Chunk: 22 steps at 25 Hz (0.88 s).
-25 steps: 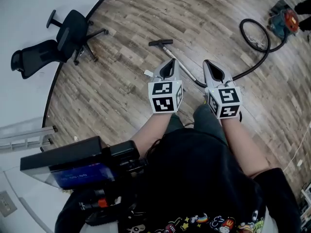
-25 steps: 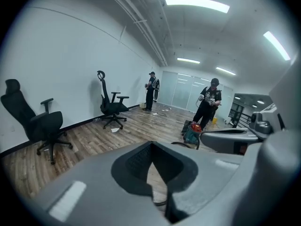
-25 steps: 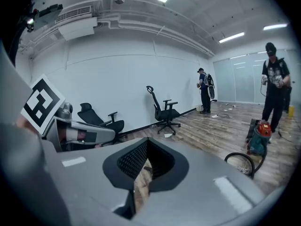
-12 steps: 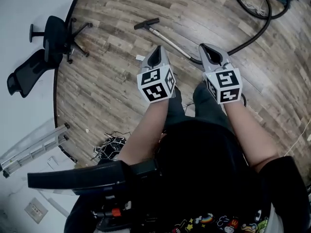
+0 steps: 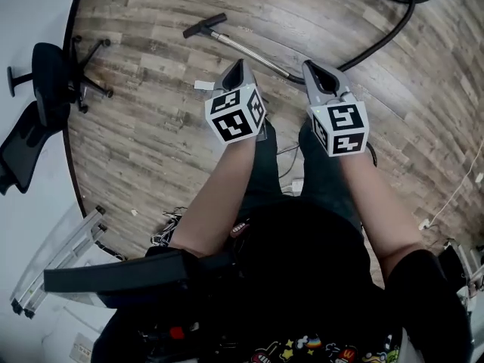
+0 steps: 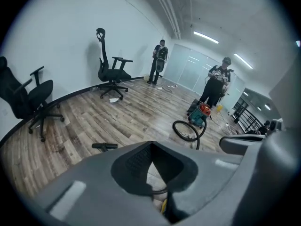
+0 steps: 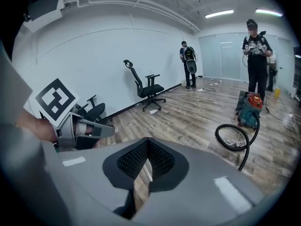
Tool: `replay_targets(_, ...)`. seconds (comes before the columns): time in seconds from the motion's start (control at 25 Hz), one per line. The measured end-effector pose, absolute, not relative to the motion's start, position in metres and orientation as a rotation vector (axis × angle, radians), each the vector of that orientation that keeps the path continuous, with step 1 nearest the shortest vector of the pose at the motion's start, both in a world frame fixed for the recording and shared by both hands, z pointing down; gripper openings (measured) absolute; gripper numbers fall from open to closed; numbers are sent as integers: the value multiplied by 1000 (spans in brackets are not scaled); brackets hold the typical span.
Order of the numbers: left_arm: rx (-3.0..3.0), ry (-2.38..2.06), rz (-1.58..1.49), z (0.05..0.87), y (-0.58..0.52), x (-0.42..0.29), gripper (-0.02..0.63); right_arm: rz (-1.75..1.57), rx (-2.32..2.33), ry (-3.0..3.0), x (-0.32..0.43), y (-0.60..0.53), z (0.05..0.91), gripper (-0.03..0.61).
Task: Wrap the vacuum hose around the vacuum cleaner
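Observation:
The teal and orange vacuum cleaner [image 6: 200, 116] [image 7: 249, 108] stands far off on the wood floor, outside the head view. Its black hose [image 5: 382, 36] lies coiled beside it [image 6: 186, 131] [image 7: 235, 140] and runs across the floor to a metal wand [image 5: 249, 50] ending in a black floor head [image 5: 203, 26] [image 6: 104, 146]. My left gripper [image 5: 237, 68] [image 6: 153, 171] and right gripper [image 5: 312, 68] [image 7: 148, 166] are held side by side at waist height above the wand. Both are shut on nothing and touch neither hose nor wand.
Black office chairs [image 5: 45, 74] [image 6: 113, 72] stand along the curved white wall. Two people [image 6: 217, 79] [image 6: 160, 60] stand further back, one right behind the vacuum. A paper scrap [image 5: 203, 85], tangled cables [image 5: 170, 233], a metal rack [image 5: 53, 255] and a white cord [image 5: 454, 195] lie around my legs.
The head view has swung down and left: wand, hose and chairs slid up the frame and the vacuum left it. Both grippers stay shut, now over the wand.

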<state>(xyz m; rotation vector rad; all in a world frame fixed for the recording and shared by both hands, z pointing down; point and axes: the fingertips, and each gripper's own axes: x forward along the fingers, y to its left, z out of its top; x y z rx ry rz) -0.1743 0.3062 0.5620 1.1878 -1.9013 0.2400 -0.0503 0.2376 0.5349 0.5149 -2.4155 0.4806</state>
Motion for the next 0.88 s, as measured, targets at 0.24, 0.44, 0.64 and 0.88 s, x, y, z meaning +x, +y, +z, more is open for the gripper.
replay_targets(0.24, 1133, -1829, 224, 683, 307, -207, 2, 521, 547, -2350, -85, 238, 634, 23)
replay_targets(0.44, 1044, -1823, 191, 822, 312, -228, 3, 526, 521, -2327, -98, 240, 761, 23)
replay_targets(0.64, 954, -1811, 170, 955, 331, -228, 43, 541, 480, -2295, -102, 255, 889, 23)
replay_targets(0.88, 848, -1796, 64, 1080, 334, -228, 101, 503, 430, -2293, -112, 250, 1001, 23)
